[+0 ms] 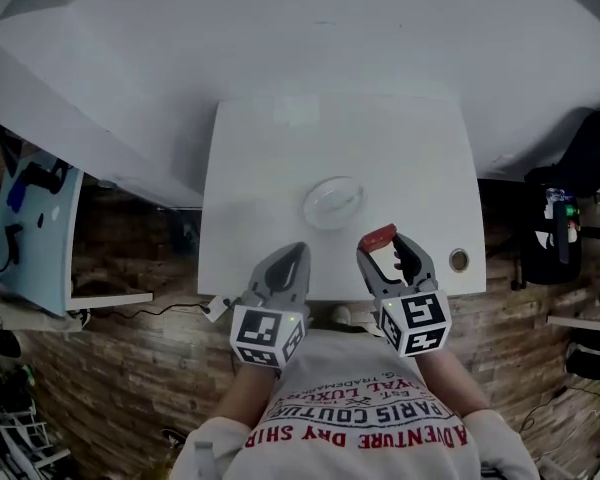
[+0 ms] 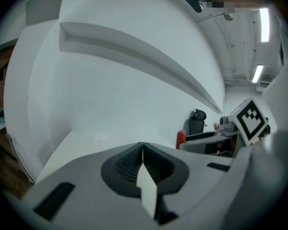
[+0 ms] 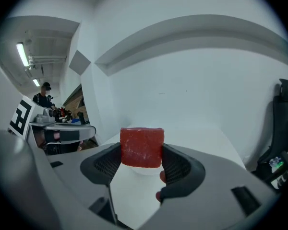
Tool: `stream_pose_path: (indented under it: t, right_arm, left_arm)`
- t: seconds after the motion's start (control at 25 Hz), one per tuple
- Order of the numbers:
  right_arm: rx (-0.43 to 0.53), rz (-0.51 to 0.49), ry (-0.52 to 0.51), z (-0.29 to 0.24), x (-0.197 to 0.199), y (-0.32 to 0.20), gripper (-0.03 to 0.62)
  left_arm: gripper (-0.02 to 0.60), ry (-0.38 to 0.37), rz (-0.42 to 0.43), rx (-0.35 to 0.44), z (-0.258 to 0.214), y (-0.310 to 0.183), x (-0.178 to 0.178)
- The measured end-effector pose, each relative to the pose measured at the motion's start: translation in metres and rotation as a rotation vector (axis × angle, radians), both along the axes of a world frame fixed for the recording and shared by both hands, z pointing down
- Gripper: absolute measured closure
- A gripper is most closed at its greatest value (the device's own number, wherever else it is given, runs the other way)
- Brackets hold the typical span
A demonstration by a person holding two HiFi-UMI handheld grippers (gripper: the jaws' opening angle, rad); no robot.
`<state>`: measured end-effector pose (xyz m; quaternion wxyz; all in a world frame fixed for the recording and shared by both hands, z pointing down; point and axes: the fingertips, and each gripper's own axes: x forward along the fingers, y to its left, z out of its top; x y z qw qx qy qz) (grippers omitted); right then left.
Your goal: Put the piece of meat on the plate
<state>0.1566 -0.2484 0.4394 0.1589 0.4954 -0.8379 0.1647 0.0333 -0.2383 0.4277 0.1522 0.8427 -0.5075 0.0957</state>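
A red block of meat (image 3: 142,146) is clamped between the jaws of my right gripper (image 3: 142,163). In the head view the meat (image 1: 378,237) shows at the tip of the right gripper (image 1: 384,252), just right of and nearer than a clear glass plate (image 1: 333,201) on the white table (image 1: 250,168). My left gripper (image 1: 288,265) hovers over the table's near edge, left of the plate, with its jaws pressed together and nothing between them (image 2: 142,153). The plate holds nothing.
A small round hole (image 1: 459,260) sits near the table's right front corner. A white wall with a ledge stands behind the table. A black chair (image 1: 580,188) and clutter are at the right, and a light blue board (image 1: 30,228) at the left over the brick-patterned floor.
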Motion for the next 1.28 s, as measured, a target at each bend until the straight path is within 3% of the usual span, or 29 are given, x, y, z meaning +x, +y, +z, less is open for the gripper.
stream_pose_path:
  t: [0.48,0.88,1.28]
  right_arm:
    - [-0.185,-0.013,0.113,0.072,-0.041,-0.074,0.322]
    - [-0.38,-0.022,0.242,0.153,-0.057,-0.105,0.322]
    - [-0.493,-0.06,0.346,0.192,-0.068,-0.121,0.322]
  left_arm:
    - [0.574,-0.016,0.047,-0.092,0.045,-0.075,-0.024]
    - [0.574,0.004,0.087,-0.19,0.094,-0.103,-0.037]
    - [0.574,-0.003,0.095,-0.242,0.121,-0.118,-0.048]
